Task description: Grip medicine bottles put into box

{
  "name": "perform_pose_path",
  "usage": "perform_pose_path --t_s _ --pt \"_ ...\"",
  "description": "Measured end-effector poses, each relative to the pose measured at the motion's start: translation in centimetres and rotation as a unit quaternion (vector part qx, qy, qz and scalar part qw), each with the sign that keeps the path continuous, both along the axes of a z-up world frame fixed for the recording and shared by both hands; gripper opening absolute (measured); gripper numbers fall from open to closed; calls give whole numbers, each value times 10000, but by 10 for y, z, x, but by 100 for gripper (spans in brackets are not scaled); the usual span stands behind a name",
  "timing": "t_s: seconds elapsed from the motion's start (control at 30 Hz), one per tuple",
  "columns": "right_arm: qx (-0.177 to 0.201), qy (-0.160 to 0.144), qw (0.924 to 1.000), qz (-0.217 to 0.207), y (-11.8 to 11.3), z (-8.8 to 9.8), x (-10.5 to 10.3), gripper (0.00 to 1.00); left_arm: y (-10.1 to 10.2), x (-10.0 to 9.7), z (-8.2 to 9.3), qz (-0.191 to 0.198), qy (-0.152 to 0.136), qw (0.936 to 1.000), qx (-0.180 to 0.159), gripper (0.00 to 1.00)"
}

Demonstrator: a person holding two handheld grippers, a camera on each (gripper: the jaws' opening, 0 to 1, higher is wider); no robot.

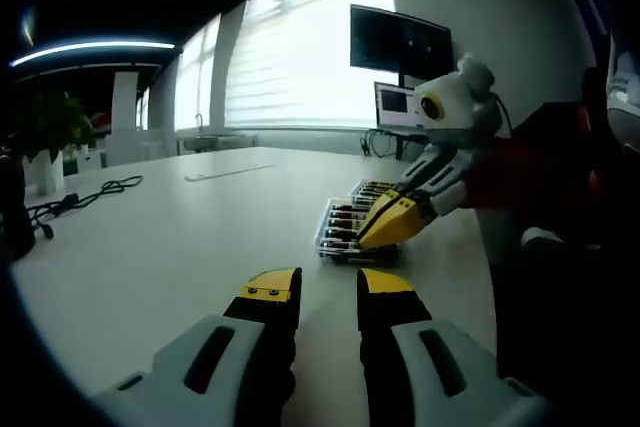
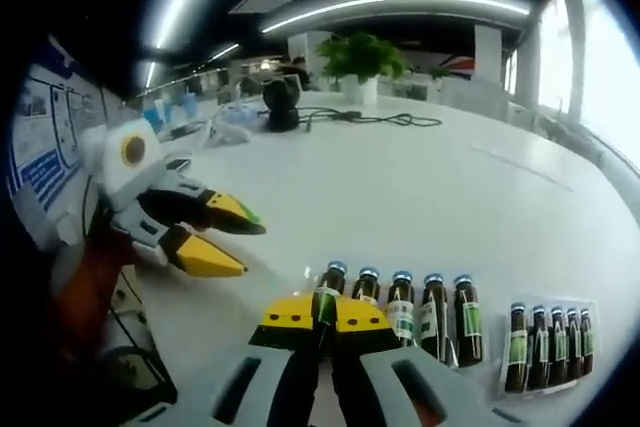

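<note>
Meanwhile right tool [image 2: 325, 319] clamps leftmost bottle [image 2: 326, 294] in row on tabletop [image 2: 400, 187]; left tool [image 1: 325, 292] empty, narrowly parted; boxing mostly ahead.

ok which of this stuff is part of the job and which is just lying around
Job: bottles, one in the right claw; tray holding more bottles; left claw, open.

Lying about: cable, plant, monitor, dark round thing.

Spreading wide under ceiling light strips [image 2: 400, 2]: white table [image 1: 150, 247]. Glowing behind blinds: window [image 1: 300, 47]. Standing alongside: dark monitor [image 1: 400, 42], potted plant [image 2: 362, 55].
</note>
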State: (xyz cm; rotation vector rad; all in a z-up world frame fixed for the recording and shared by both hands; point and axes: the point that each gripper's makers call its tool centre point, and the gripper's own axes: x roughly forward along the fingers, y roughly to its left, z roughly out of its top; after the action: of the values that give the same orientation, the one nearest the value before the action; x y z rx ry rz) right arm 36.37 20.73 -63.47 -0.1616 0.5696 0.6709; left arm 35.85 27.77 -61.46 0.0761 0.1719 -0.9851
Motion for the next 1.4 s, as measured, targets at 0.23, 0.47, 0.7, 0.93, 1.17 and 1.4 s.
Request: perform_pose_path --t_s 0.23,0.47,0.7,0.93,1.17,1.4 --pt "50 -86 9999 -65 1 1 0 0 0 0 0 1 -4 10000 10 16" --pt "31 -132 9999 -59 1 2 0 0 0 0 0 -6 -7 10000 3 16" --pt "173 -126 9997 -138 0 3 2 0 0 -1 1 -10 -11 10000 -4 16" --pt "374 -314 9987 -127 -2 11 1 0 0 0 0 -8 -11 10000 7 16" --pt "326 -374 9988 -29 -4 11 -1 2 0 0 1 -9 -1 10000 -17 16" --pt "286 -502 9983 41 -11 15 -2 2 0 0 2 -16 -4 10000 -39 16"
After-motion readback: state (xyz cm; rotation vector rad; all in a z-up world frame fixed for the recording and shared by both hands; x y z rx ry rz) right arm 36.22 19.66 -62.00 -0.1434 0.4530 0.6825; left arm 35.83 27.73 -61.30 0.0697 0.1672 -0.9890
